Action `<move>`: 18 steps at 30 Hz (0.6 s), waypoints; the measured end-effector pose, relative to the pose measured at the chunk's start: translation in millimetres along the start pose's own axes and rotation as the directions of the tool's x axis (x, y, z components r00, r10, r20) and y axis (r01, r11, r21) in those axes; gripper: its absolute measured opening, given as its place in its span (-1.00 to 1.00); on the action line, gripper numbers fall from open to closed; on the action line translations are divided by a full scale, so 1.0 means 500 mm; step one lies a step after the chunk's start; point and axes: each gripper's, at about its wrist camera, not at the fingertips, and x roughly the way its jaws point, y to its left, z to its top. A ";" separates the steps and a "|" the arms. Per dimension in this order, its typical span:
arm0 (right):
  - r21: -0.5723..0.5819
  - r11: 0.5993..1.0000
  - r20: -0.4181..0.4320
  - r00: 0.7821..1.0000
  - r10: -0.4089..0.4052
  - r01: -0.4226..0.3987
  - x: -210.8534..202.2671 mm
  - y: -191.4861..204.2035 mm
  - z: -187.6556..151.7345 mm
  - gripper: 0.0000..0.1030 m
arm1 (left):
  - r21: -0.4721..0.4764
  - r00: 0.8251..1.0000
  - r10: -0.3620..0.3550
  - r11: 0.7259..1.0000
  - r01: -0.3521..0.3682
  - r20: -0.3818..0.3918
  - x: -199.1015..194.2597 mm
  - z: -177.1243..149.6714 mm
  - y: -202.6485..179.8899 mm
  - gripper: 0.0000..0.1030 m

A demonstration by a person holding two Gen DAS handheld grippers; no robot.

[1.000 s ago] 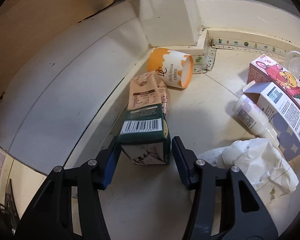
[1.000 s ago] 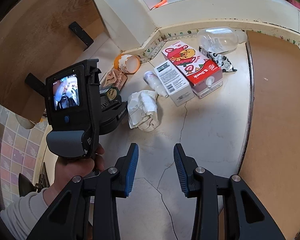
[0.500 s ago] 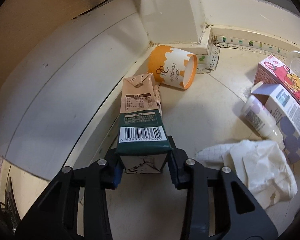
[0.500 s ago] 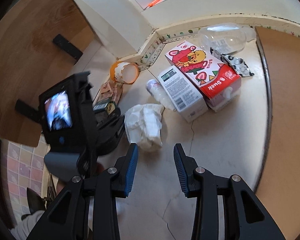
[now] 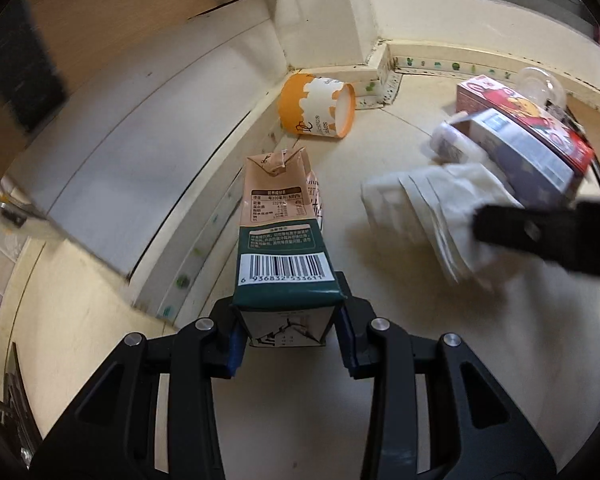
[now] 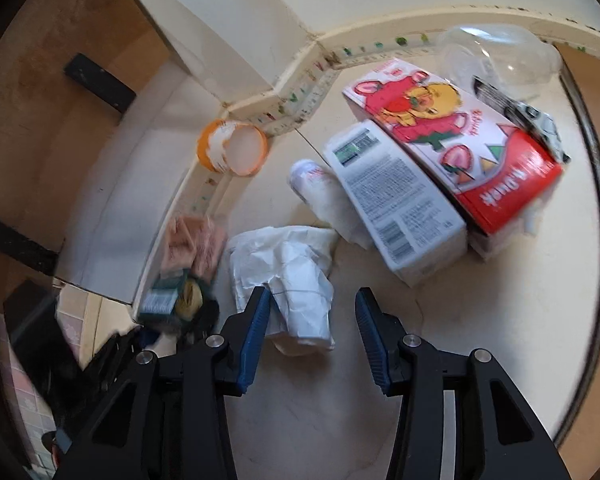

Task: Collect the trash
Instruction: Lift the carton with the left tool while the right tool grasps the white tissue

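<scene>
The left gripper (image 5: pixel 288 340) has closed on a pink-and-green milk carton (image 5: pixel 282 240) (barcode up), by the cream floor's (image 5: pixel 300 420) wall edge. The right gripper (image 6: pixel 312 332), just widening, straddles crumpled white paper (image 6: pixel 292 272) without pinching. Only the right view shows the clear bottle (image 6: pixel 500 56) fully.

Both my views are softly, evenly lit, with faint shadows. Fisheye bending curves the edges into black corners. Motion blur smears the boxes (image 5: pixel 536 148) right of my left tool (image 5: pixel 288 336).
</scene>
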 end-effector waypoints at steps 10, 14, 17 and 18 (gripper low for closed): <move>-0.065 0.998 0.020 1.000 -0.016 0.017 -0.001 0.042 -0.017 -0.62 | 0.017 0.999 -0.051 0.999 0.050 0.017 -0.088 -0.053 0.030 -0.35; -0.074 0.997 0.037 0.999 -0.028 0.031 -0.040 0.061 -0.046 -0.62 | 0.037 0.996 -0.082 0.996 0.081 0.024 -0.128 -0.069 0.047 -0.35; -0.077 0.996 0.056 0.997 -0.046 0.050 -0.076 0.076 -0.077 -0.62 | 0.052 0.993 -0.114 0.992 0.112 0.032 -0.166 -0.083 0.068 -0.35; -0.079 0.995 0.066 0.996 -0.056 0.062 -0.091 0.084 -0.092 -0.62 | 0.058 0.991 -0.127 0.991 0.125 0.031 -0.183 -0.092 0.075 -0.35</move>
